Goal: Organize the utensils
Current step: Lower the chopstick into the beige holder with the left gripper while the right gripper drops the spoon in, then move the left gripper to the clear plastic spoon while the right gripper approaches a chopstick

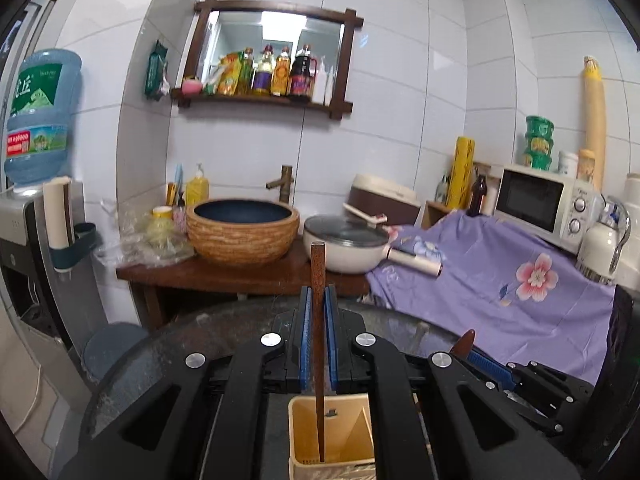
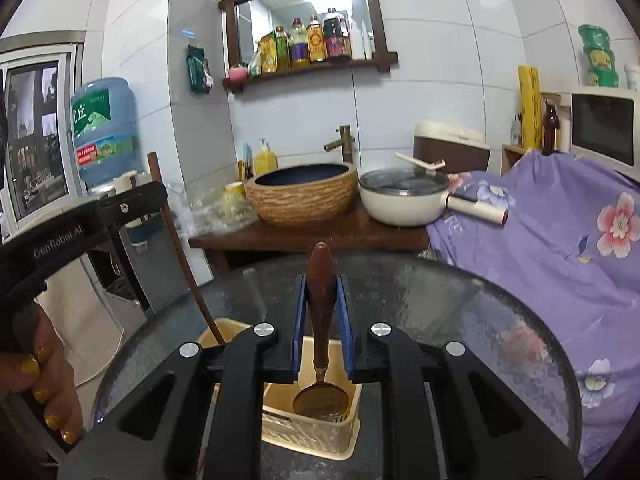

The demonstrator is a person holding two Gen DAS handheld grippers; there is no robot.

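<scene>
A round glass table [image 2: 460,312] carries a cream utensil holder [image 2: 312,428]. The left gripper [image 1: 319,300] is closed on a brown chopstick [image 1: 319,320], upright, its lower end down inside the holder's compartment. The right gripper [image 2: 322,292] clamps the wooden handle of a spoon [image 2: 320,320], whose brass bowl hangs inside another compartment of the holder.
</scene>
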